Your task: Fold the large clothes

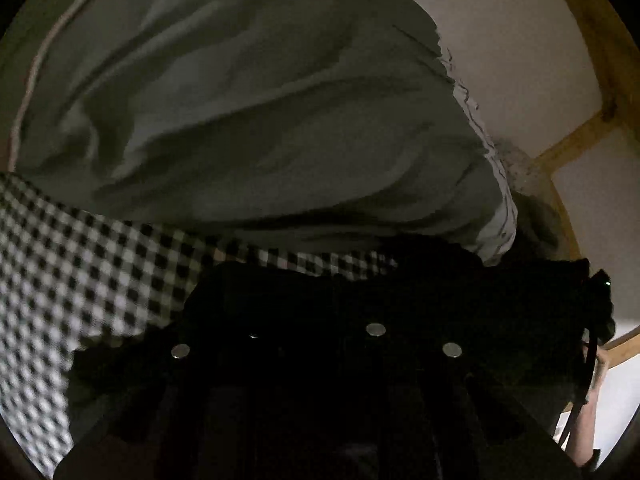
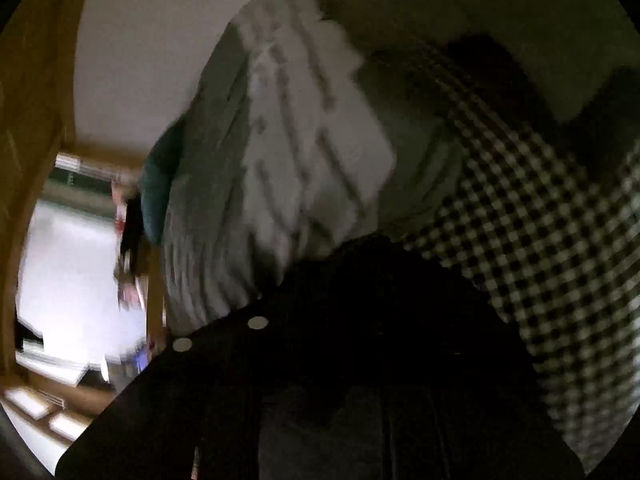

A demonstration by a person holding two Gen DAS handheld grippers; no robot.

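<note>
just ahead of the left gripper [image 1: 320, 280] a black-and-white checked garment [image 1: 100, 280] runs off to its left, and the cloth seems to meet the dark fingers where they close; the tips are lost in shadow, so whether cloth is truly pinched there cannot be told from this view, though the jaws read as closed together. beyond the claw a pale grey bed sheet [image 1: 240, 100] fills the view in loose ridges, ending at a stitched hem to the right, with a white wall [image 1: 520, 40] and a wooden frame [image 1: 576, 136] past it.

from the right gripper [image 2: 380, 272] the same checked garment [image 2: 540, 220] spreads to the right of the claw and up beyond it, while a quilted pale cover [image 2: 300, 140] lies ahead and to the left. its fingers are a dark mass and the tips cannot be made out, so i cannot tell whether they are apart or clamped on anything.

both claws point down at the bed with the garment between and before them, which fits holding two edges to carry a fold across, though that is only a judgement; blur suggests quick motion
</note>
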